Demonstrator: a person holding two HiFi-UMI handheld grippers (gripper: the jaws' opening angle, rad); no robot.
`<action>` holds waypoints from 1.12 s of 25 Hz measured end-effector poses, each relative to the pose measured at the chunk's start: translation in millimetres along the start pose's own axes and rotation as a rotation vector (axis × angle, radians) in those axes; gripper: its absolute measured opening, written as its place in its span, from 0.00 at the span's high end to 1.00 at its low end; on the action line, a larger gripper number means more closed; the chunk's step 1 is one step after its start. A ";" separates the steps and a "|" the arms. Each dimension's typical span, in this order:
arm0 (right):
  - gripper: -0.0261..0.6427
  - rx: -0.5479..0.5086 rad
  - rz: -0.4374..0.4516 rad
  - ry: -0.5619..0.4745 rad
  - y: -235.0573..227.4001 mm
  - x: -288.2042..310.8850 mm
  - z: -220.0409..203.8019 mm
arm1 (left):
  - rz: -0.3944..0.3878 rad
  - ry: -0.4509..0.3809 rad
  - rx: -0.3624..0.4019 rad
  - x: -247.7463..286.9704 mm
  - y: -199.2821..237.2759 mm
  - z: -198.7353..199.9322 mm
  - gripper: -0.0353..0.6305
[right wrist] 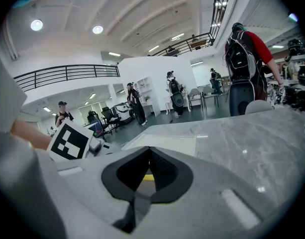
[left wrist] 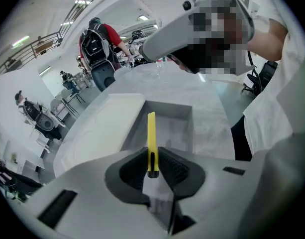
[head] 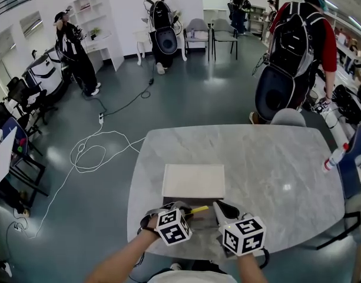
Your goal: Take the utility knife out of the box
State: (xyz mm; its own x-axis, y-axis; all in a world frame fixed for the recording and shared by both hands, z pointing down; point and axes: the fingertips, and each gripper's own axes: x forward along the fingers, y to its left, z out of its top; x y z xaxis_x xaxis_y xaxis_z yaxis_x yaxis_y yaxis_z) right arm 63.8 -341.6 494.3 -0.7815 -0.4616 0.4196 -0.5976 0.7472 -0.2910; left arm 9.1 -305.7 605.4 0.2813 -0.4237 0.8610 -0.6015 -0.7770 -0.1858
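Note:
A yellow utility knife [left wrist: 151, 133] stands between the pads of my left gripper [left wrist: 152, 152], which is shut on its dark lower end. The blade body points up and away over the open grey box [left wrist: 175, 111]. In the head view the knife [head: 199, 209] lies between the two grippers at the table's near edge, with the left gripper [head: 184, 207] on it. My right gripper [head: 218, 207] is just to its right. In the right gripper view its jaws [right wrist: 150, 151] meet at the tips with nothing between them, and a strip of the yellow knife [right wrist: 148, 178] shows behind them.
The box's white lid [head: 193, 180] lies flat on the marble table [head: 274, 158] just beyond the box. A bottle [head: 334, 157] stands at the table's right edge. A grey chair [head: 288, 118] and a person with a backpack [head: 295, 46] are at the far side; cables [head: 92, 152] lie on the floor at left.

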 end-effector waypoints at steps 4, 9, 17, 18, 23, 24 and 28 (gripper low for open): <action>0.95 -0.007 -0.022 -0.008 13.4 -5.1 3.5 | 0.025 -0.060 -0.038 -20.5 4.9 3.9 0.86; 0.95 -0.021 -0.039 -0.022 32.0 -4.4 5.1 | 0.057 -0.121 -0.073 -41.0 11.5 -0.3 0.86; 0.95 -0.054 -0.028 -0.034 65.0 -14.0 11.5 | 0.139 -0.246 -0.184 -88.4 17.1 3.0 0.86; 0.95 -0.059 -0.024 -0.036 70.8 -14.2 12.3 | 0.152 -0.259 -0.198 -95.0 17.7 0.9 0.86; 0.95 -0.087 -0.009 -0.050 99.7 -11.3 16.0 | 0.213 -0.331 -0.289 -128.3 24.2 -16.1 0.86; 0.95 -0.091 -0.006 -0.053 104.9 -11.1 16.6 | 0.225 -0.343 -0.308 -134.5 25.2 -19.5 0.86; 0.95 -0.112 0.009 -0.060 129.8 -10.1 15.4 | 0.272 -0.383 -0.362 -158.5 24.7 -37.9 0.86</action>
State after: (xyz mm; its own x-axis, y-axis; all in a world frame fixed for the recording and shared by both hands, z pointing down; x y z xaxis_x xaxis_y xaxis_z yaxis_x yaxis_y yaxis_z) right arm -8.6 -247.3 439.1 -0.7983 -0.4800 0.3638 -0.5693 0.7985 -0.1955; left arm -78.7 -240.1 482.3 0.2903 -0.7758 0.5602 -0.8879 -0.4368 -0.1447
